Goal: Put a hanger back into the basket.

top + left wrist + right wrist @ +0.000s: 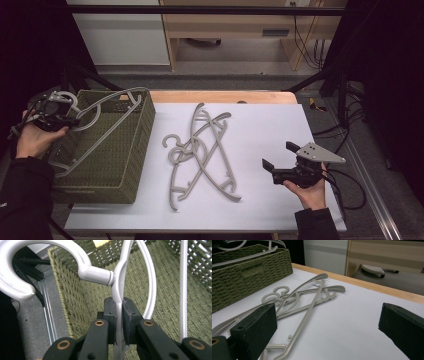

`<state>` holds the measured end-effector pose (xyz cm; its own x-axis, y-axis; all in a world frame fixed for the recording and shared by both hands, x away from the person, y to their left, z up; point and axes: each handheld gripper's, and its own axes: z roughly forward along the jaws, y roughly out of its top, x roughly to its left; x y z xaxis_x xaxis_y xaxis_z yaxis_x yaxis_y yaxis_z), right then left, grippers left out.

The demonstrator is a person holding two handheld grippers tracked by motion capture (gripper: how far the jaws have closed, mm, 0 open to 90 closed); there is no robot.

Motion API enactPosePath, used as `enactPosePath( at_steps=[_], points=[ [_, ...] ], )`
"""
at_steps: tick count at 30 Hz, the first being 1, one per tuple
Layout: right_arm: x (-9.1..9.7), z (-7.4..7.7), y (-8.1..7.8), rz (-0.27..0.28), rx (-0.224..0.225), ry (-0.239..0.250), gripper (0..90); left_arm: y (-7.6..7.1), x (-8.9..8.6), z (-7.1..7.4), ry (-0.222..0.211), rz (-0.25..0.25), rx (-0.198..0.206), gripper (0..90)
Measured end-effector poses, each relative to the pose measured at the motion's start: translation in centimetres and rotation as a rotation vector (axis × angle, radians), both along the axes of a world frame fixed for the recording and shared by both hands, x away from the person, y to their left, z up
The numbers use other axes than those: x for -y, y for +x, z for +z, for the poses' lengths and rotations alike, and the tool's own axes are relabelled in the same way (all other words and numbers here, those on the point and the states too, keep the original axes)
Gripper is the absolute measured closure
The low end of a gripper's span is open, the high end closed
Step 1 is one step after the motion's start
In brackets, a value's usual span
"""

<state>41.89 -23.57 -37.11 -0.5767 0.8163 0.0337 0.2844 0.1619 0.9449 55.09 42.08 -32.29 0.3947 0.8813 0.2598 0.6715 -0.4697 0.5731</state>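
Note:
My left gripper (71,121) is shut on a pale grey plastic hanger (111,100), pinching it just below the hook. The left gripper view shows the black pads (128,315) pressed on the hanger's neck (117,292), with the hook (95,273) curling up to the left. The hanger slants across the green woven basket (145,130), its lower end inside the basket. A loose pile of several similar hangers (202,150) lies on the white table top (270,125). My right gripper (278,155) rests open on the table right of the pile, with nothing between its jaws.
In the right gripper view the hanger pile (312,292) lies ahead, with the basket (249,272) behind it at the left. The table's wooden back edge (225,95) runs behind. Black frame bars and cables (345,135) stand at the right.

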Motion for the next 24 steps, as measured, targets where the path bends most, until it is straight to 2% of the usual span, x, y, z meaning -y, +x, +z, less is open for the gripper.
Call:
enactPosePath(
  at_steps=[2,8,11,16,19,24],
  points=[
    [0.0,0.0,0.0,-0.002,0.0,-0.001,2.3,0.0,-0.1,-0.5,0.003,0.003,-0.004,82.7],
    [-0.1,-0.1,0.0,-0.001,-0.001,-0.002,2.3,-0.2,-0.8,-0.8,-0.001,0.027,-0.001,82.7],
    [-0.1,0.0,0.0,-0.001,-0.001,0.0,2.3,-0.2,-1.1,-1.1,0.002,0.04,-0.014,82.7],
    [-0.1,0.0,0.0,-0.002,0.0,-0.001,2.3,0.2,-0.4,-2.3,0.018,0.034,-0.038,82.6],
    [-0.1,0.0,0.0,-0.001,0.0,-0.001,2.3,0.4,-0.1,-3.2,0.006,0.043,-0.05,82.6],
    [-0.1,-0.1,0.0,-0.001,-0.002,-0.003,2.3,0.5,0.1,-4.3,0.013,0.055,-0.074,82.4]
  ],
)
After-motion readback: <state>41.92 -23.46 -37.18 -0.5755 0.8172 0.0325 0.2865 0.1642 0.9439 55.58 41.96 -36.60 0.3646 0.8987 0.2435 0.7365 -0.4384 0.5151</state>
